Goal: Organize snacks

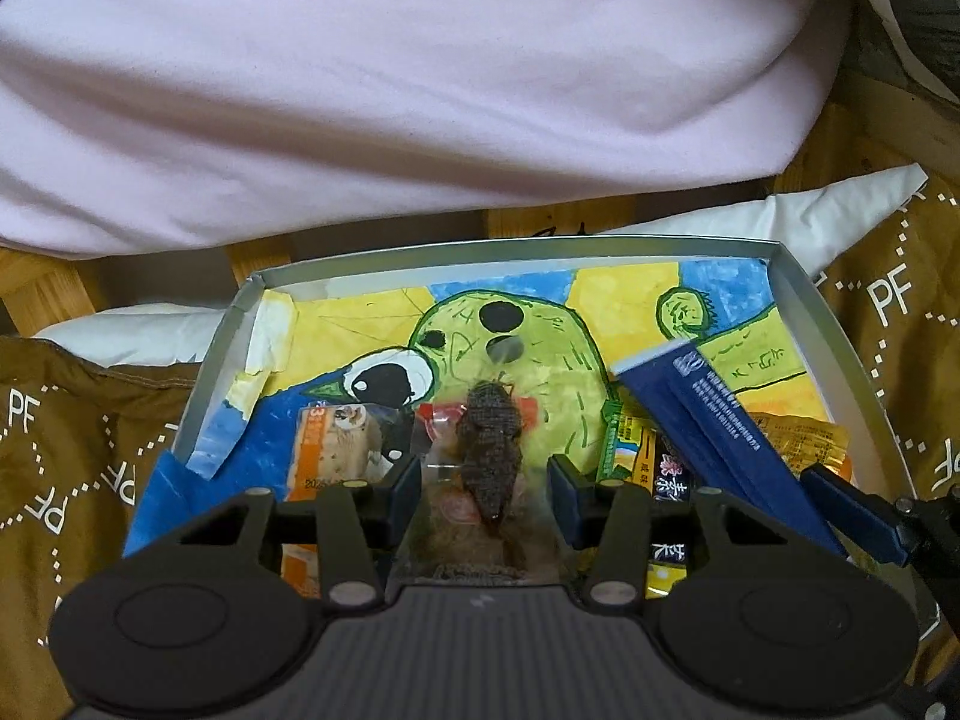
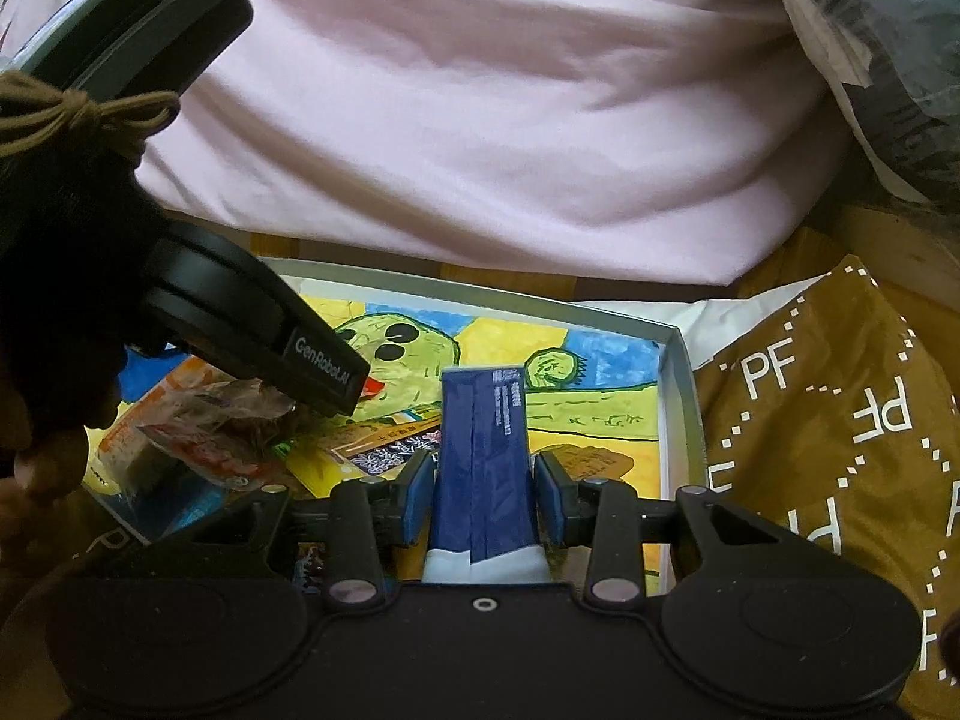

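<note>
Seen from two wrist cameras: a shallow grey box (image 1: 804, 324), lined with a child's painting (image 1: 540, 324) of a green creature on yellow and blue, filling the middle of both frames. Judged partly done: several snacks already inside the box, gathered along its near edge, with two more at the jaws and not clearly let go. In the left view, centre, a clear packet holding a dark dried snack (image 1: 489, 450), lying between the jaws of the left gripper (image 1: 483, 483); jaws apart, pads not touching it. To its left, an orange packet (image 1: 327, 450) with a pale bar inside and part of a printed date starting "202". To the right, a yellow and green packet (image 1: 627, 441) and a dark one with Chinese characters, too small to read fully. In the right view, centre, a long blue packet (image 2: 483, 456) with white small print, unreadable, standing between the jaws of the right gripper (image 2: 483, 495); jaws set close beside it, contact not certain, so grip cannot be told. At mid left of the right view, the other tool marked "GenRobot.AI". Around the box, brown cloth (image 2: 828, 420) printed "PF" in white with dotted lines. Across the top of both frames, pale pink fabric (image 1: 420, 90). Remaining, by judgement: releasing both packets and tidying the pile.
</note>
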### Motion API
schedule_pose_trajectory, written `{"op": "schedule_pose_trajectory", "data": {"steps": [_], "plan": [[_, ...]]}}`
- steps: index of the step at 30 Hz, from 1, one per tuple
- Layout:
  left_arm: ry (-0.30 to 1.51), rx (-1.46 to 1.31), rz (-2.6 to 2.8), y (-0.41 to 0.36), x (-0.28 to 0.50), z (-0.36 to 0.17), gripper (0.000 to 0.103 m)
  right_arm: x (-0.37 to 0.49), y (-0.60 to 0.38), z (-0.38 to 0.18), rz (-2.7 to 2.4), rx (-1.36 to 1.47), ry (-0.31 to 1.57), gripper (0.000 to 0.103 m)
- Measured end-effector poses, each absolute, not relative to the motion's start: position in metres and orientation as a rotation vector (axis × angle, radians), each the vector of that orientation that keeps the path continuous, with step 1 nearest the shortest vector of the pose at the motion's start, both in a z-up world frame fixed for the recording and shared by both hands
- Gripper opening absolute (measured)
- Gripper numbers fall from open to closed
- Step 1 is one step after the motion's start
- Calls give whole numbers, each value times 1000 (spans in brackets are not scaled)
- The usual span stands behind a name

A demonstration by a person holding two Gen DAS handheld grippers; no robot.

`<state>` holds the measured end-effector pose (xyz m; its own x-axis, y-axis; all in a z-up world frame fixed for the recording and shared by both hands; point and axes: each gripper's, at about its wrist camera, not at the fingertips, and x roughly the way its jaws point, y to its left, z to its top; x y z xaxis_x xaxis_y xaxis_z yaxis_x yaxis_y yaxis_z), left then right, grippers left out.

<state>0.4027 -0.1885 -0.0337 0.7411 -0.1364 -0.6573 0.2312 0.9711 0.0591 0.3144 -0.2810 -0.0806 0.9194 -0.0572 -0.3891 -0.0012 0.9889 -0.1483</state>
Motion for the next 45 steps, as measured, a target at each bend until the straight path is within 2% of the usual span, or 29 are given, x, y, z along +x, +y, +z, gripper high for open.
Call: {"op": "schedule_pose_trajectory", "data": {"steps": [3,5,9,13,18,20,22,27,45], "plan": [[706,141,-205,-188,403,-33,51,315,-281,-81,-32,-147,402,44],[708,137,-206,-187,403,-33,58,314,-281,-81,-35,-142,399,49],[712,112,-195,-184,403,-33,68,314,-283,-80,-40,-131,389,73],[694,86,-179,-178,402,-30,82,312,-282,-78,-41,-134,373,80],[668,60,-148,-168,399,-26,88,311,-282,-75,-47,-132,361,86],[661,51,-132,-165,398,-24,94,310,-282,-74,-53,-126,355,90],[657,43,-113,-160,397,-23,98,308,-283,-72,-62,-118,346,100],[637,6,-70,-146,391,-18,102,305,-286,-66,-75,-96,327,102],[600,-12,1,-117,357,-8,102,286,-281,-45,-113,-101,263,102]]}}
